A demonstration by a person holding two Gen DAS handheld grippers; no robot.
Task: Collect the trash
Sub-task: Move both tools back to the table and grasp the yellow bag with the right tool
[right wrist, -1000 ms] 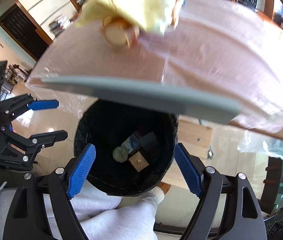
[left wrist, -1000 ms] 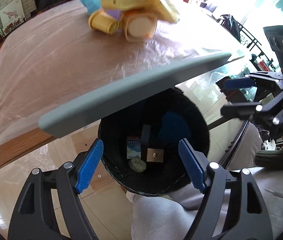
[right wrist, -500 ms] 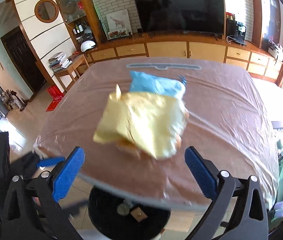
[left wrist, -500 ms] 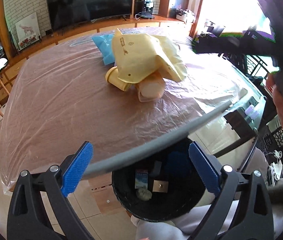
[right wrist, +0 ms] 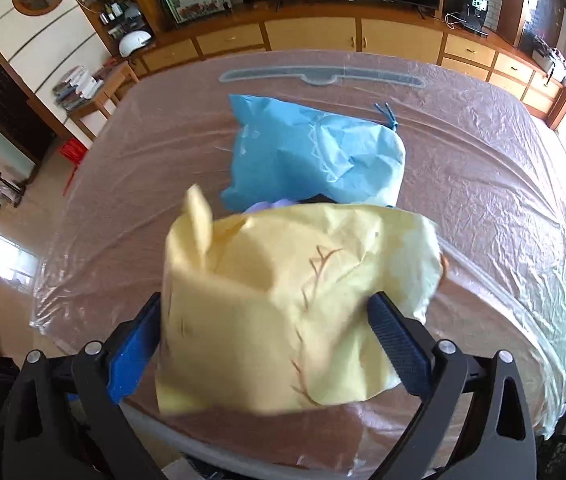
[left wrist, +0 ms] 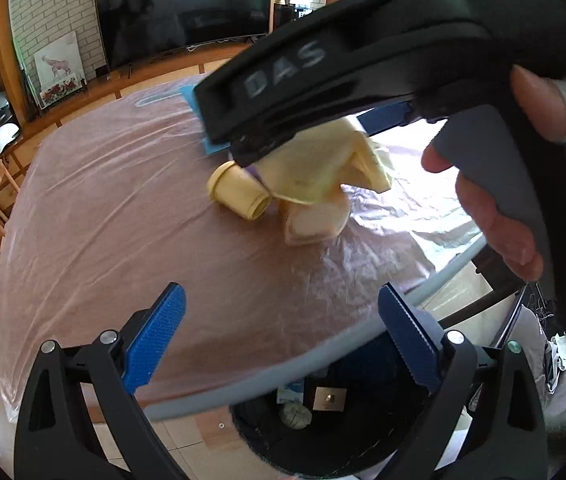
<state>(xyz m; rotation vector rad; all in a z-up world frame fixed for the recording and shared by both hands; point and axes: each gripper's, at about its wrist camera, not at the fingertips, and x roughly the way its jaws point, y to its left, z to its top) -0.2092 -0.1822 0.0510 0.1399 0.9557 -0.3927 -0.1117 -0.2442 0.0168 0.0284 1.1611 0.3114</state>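
1. The left gripper (left wrist: 279,344) sits at the bottom of its own frame with its 2 blue pads spread wide and nothing between them; its jaws have just been opening.
2. Below it, at the bottom centre, a black trash bin (left wrist: 267,448) stands on the floor under the table edge, with a crumpled wad (left wrist: 295,416), a small carton (left wrist: 289,394) and a brown square piece (left wrist: 329,399) inside.
3. The right gripper (right wrist: 267,344) has its pads released and wide apart; its jaws have closed a little. A yellow paper bag (right wrist: 283,300) fills the space between them, and whether the pads touch it cannot be told.
4. In the left view the right gripper's black body crosses the upper right, held by a hand (left wrist: 503,200).
5. The yellow bag lies mid-table on the plastic-covered table (right wrist: 483,200), over a yellow cup (left wrist: 239,192) on its side.
6. A blue bag (right wrist: 315,152) lies just behind, in the upper centre of the right view.
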